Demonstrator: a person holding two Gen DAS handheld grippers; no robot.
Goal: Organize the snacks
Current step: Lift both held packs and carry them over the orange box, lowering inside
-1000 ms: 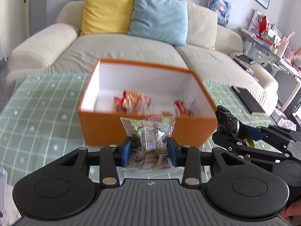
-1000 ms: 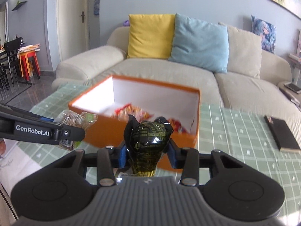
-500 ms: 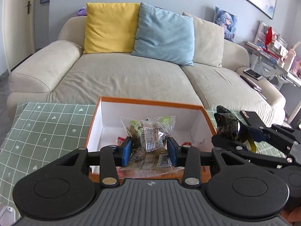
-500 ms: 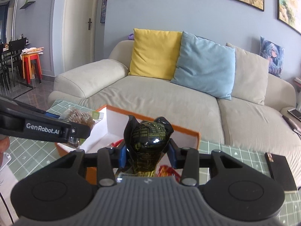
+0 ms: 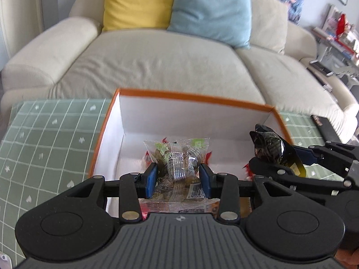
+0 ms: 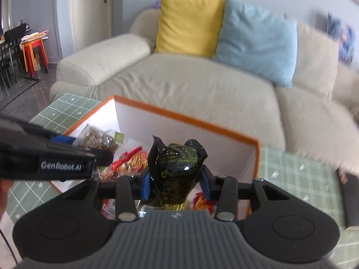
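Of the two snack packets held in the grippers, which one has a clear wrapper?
The clear packet in the left gripper: its contents show through. The black packet in the right gripper is opaque and glossy.

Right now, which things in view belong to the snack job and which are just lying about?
Job:
- left gripper, clear snack packet
- right gripper, black snack packet
- orange box
- red-wrapped snacks inside it

Lying about:
- sofa
- yellow cushion
- blue cushion
- black flat object

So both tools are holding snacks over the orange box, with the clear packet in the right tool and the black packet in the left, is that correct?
Not quite: they are swapped. The left wrist view shows the left tool gripping the clear packet; the right tool grips the black packet. Both are over the orange box.
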